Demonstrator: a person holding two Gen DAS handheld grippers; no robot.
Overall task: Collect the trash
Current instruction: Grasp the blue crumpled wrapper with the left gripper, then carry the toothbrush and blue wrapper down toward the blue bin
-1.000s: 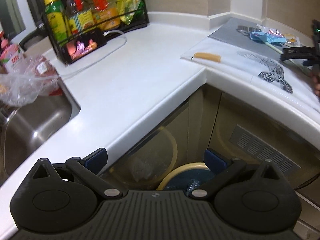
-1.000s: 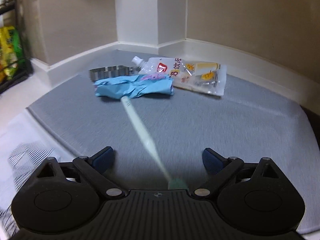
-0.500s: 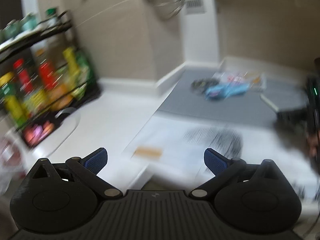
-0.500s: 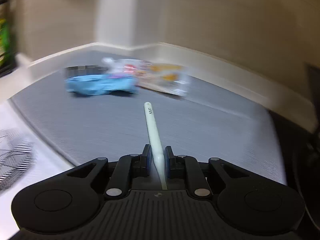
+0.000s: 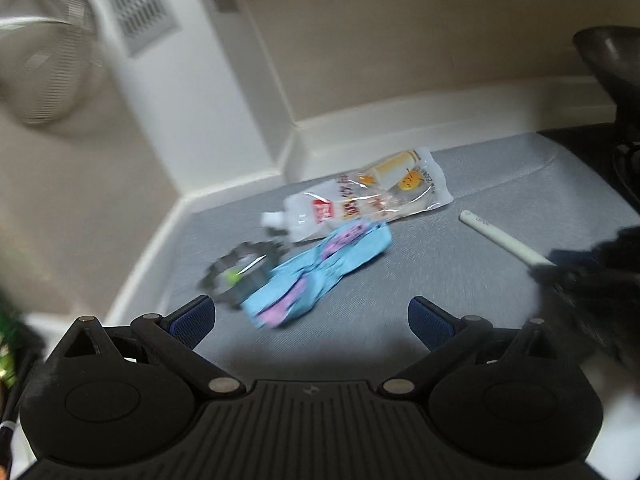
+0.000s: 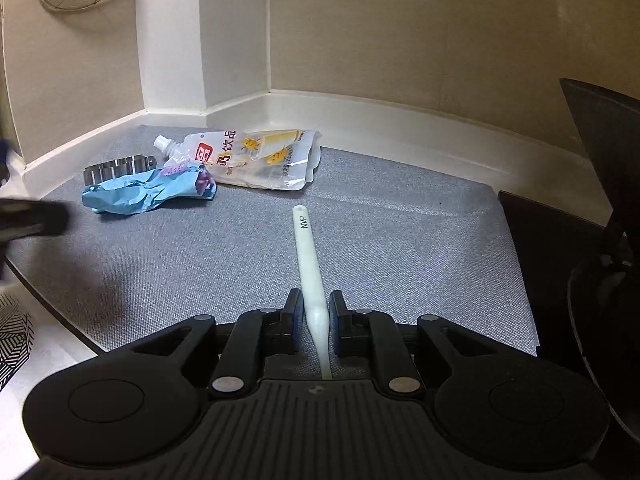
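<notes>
The right gripper [image 6: 314, 316] fingers are clamped on a slim white plastic stick [image 6: 307, 254] pointing toward the crumpled blue wrapper [image 6: 146, 192], while the left gripper [image 5: 310, 318] fingers gape wide just short of that wrapper.

A grey mat [image 6: 400, 240] on the counter is seen w/ blue wrapper [image 6: 140, 194], drink pouch [image 6: 260, 160] & metal ring [image 6: 116, 166] lying on it.

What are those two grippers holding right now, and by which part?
The right gripper pinches the white stick near its closer end; the rest juts forward. The left gripper is open, holding nothing.
</notes>
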